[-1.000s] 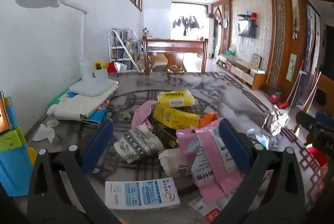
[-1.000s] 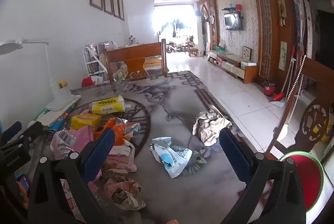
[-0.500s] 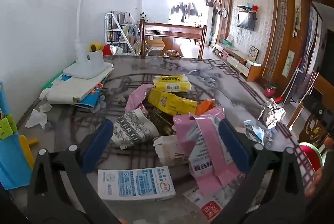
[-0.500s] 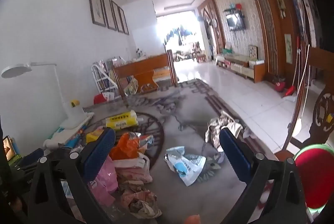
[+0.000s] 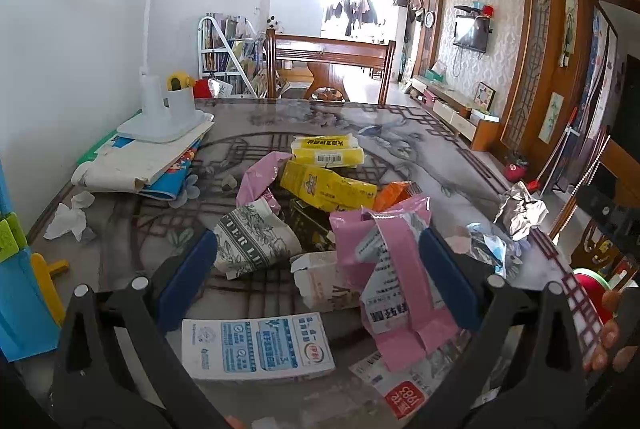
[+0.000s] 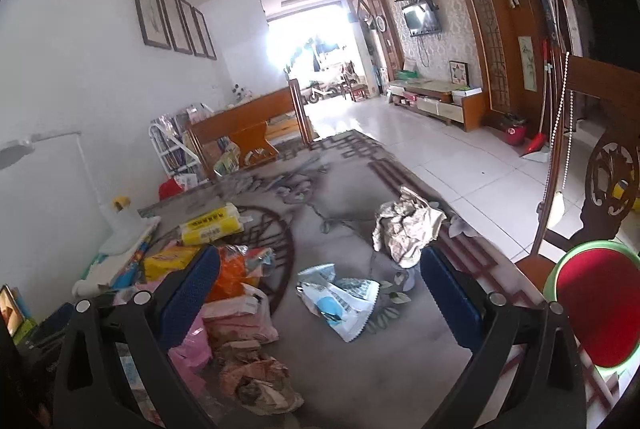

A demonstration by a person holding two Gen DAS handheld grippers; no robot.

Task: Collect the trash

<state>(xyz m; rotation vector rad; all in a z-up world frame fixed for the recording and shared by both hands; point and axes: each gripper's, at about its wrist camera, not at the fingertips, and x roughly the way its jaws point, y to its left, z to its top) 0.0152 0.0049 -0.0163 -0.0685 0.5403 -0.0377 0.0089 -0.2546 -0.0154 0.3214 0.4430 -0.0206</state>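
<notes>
**Both grippers open above a littered table**

Left gripper (image 5: 316, 277): jaws spread wide, nothing between the pads. It hangs over a heap of wrappers (image 5: 320, 213) in the middle of the patterned table (image 5: 120, 241). The heap includes two yellow packets (image 5: 326, 185), a pink torn bag (image 5: 392, 269), an orange wrapper (image 5: 394, 193) and a grey printed bag (image 5: 256, 241). A white and blue flat carton (image 5: 256, 347) lies nearest the camera, just in front of the heap. A crumpled tissue (image 5: 68, 219) lies apart near the wall side, beside a stack of papers (image 5: 140, 161) under a white desk lamp (image 5: 156, 109).

Right gripper (image 6: 320, 293): jaws likewise wide apart and empty. Between its fingers on the table lies a blue and white torn packet (image 6: 340, 301). Just beyond it sits a crumpled silver-beige wrapper (image 6: 404, 225), close to the table's right edge. The heap of wrappers lies to the left, partly behind the left finger. A red basin with a green rim (image 6: 596, 305) stands off the table's right edge, beside a carved wooden chair (image 6: 612, 181).
</notes>
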